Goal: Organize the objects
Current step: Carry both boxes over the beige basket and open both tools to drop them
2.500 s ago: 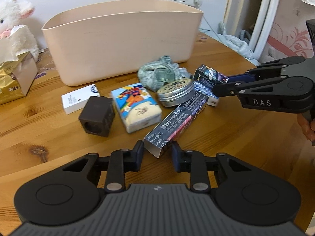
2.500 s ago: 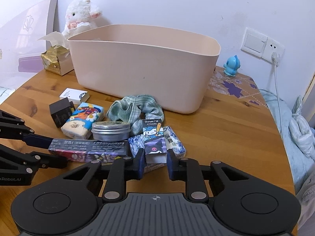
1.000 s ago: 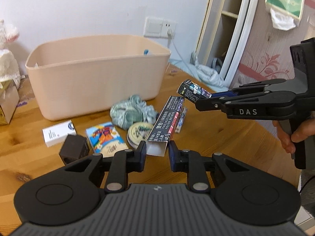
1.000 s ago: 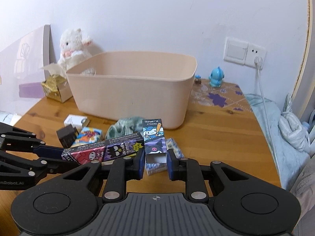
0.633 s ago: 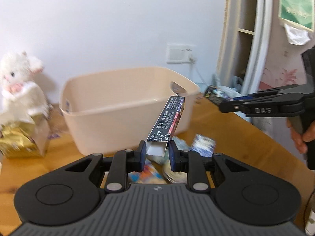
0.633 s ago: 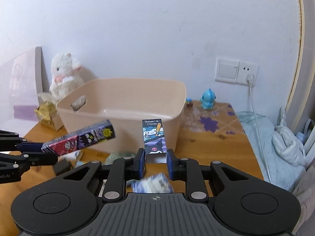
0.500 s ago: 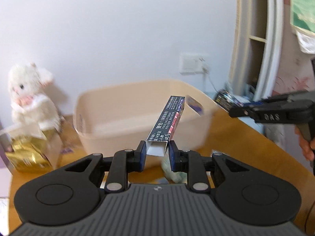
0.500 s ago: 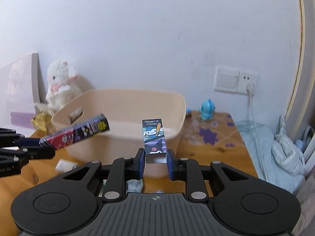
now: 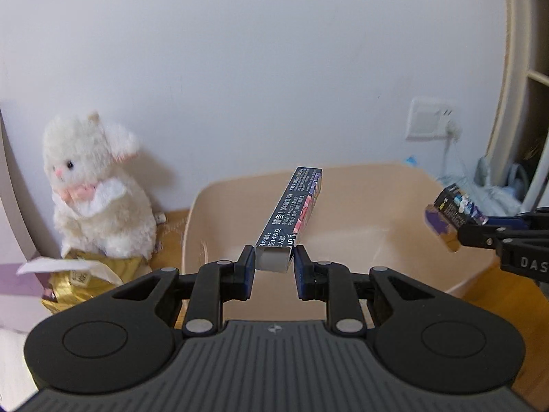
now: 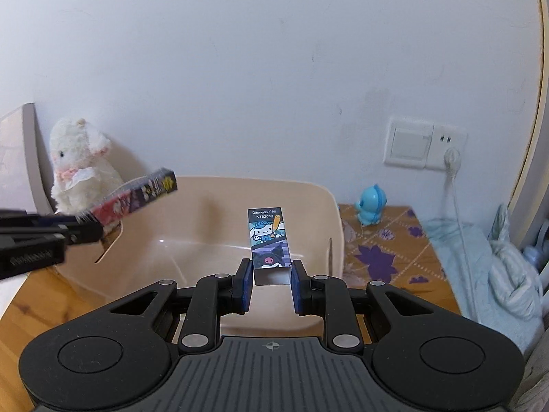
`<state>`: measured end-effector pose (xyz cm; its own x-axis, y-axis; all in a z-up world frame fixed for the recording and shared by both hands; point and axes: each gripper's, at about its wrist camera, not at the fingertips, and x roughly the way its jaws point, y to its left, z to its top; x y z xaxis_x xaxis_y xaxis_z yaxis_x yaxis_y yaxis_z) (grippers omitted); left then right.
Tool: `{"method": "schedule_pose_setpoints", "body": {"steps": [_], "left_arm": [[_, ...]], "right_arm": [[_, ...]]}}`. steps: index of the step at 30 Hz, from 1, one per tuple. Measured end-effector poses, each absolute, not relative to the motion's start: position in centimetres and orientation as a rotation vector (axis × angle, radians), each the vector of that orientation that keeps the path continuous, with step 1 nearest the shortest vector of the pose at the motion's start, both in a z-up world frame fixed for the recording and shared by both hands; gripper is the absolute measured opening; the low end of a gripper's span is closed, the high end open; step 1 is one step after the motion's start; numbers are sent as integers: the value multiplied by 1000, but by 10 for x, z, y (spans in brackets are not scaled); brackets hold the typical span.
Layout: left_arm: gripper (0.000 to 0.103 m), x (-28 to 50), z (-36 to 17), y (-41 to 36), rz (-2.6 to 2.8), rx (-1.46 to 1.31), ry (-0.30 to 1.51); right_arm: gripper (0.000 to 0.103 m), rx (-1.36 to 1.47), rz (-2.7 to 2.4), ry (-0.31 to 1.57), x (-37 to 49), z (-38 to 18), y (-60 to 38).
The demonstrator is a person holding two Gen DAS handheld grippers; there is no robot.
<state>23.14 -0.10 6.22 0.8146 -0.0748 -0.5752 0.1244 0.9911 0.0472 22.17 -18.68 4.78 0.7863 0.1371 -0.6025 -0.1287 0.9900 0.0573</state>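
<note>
My left gripper is shut on one end of a long dark cartoon box, which sticks out over the open beige bin. My right gripper is shut on a short cartoon box, held above the same beige bin. In the left wrist view the short cartoon box hangs over the bin's right rim, with the right gripper's fingers behind it. In the right wrist view the long box reaches in from the left over the bin's left rim. The bin's visible inside holds nothing.
A white plush toy sits on a gold tissue box left of the bin. A blue figurine stands on a patterned mat right of the bin. A wall socket with a cord and bedding lie to the right. The wooden table shows at lower left.
Both grippers have risen from the table with their boxes and moved forward over the bin. The loose items on the table have dropped out of view.
</note>
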Motion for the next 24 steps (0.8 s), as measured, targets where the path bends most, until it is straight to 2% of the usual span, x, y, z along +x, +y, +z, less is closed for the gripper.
{"method": "schedule_pose_setpoints", "body": {"steps": [6, 11, 12, 13, 14, 15, 16, 21, 24], "left_arm": [[26, 251, 29, -11, -62, 95, 748], [28, 251, 24, -10, -44, 101, 771], [28, 249, 27, -10, -44, 101, 770], [36, 248, 29, -9, -46, 102, 765], [44, 248, 32, -8, -39, 102, 759], [63, 246, 35, -7, -26, 104, 749], [76, 242, 38, -6, -12, 104, 731], [81, 225, 55, 2, -14, 82, 702], [83, 209, 65, 9, -16, 82, 674]], "right_arm": [[22, -73, 113, 722, 241, 35, -174], [25, -83, 90, 751, 247, 23, -174], [34, -85, 97, 753, 245, 21, -174], [37, -92, 105, 750, 243, 21, -175], [46, -103, 108, 741, 240, 22, -175], [50, -116, 108, 723, 236, 24, -176], [59, -120, 111, 705, 233, 27, -177], [75, -71, 144, 661, 212, 45, -191], [91, -90, 167, 653, 195, 53, -194]]}}
